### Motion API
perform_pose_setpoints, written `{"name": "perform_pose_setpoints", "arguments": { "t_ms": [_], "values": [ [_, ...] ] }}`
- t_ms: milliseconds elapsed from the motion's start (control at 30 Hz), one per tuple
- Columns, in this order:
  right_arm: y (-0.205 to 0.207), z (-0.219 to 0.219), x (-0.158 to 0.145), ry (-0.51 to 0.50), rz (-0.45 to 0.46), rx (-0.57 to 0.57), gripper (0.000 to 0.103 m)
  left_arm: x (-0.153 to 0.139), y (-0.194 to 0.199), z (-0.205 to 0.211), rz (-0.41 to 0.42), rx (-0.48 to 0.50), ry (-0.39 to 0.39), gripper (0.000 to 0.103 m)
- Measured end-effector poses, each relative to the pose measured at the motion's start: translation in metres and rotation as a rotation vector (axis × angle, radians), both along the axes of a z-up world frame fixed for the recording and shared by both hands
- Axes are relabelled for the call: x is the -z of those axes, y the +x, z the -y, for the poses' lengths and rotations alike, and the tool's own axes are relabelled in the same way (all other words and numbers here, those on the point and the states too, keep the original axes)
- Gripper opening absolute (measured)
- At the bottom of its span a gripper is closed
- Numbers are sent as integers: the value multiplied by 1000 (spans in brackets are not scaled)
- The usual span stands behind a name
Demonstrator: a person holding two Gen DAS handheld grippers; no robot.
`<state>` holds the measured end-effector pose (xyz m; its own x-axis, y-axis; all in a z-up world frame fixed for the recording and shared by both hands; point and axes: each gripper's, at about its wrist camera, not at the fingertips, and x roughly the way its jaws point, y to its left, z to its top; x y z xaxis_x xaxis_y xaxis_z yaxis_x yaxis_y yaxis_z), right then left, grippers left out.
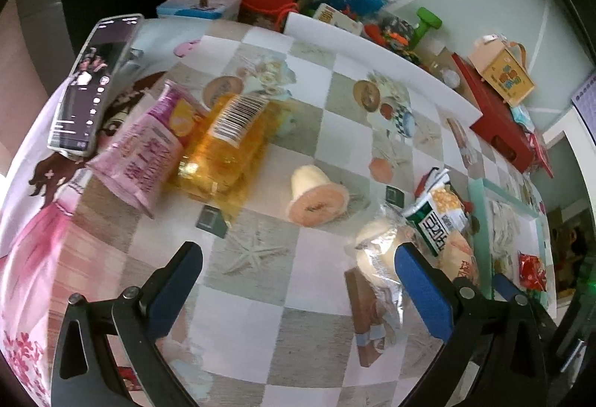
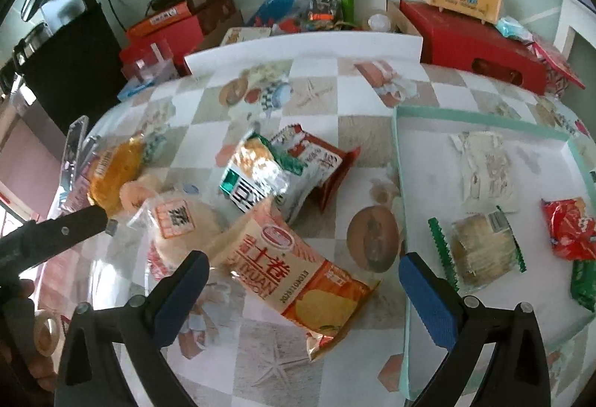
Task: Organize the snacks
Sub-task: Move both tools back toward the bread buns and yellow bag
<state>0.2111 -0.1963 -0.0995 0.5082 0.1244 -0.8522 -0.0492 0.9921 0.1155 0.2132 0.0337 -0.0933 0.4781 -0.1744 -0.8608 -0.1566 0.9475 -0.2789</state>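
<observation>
Right wrist view: the right gripper is spread wide and empty over an orange snack bag lying on the table, just left of the green-rimmed tray holding a biscuit pack. The left gripper is likewise released, near a bun, with a jelly cup beyond it.

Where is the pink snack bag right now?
In the left wrist view, the pink snack bag lies on the table's left side, pressed against the orange-wrapped pack on its right, with the phone just beyond it on the left.
</observation>
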Motion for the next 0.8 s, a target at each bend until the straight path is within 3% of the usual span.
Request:
{"name": "perform_pose_setpoints", "arguments": {
  "t_ms": [267, 567, 667, 800],
  "values": [
    [2, -7, 4, -14, 8, -34, 103, 9, 11, 23, -17, 61, -126, 102],
    [2, -12, 12, -34, -19, -47, 103, 23, 27, 45, -35, 93, -182, 102],
    [2, -12, 14, -36, -26, -47, 103, 32, 31, 47, -61, 86, -182, 94],
    [3, -12, 14, -34, -30, -46, 103, 35, 32, 45, -62, 72, -170, 93]
  ]
}}
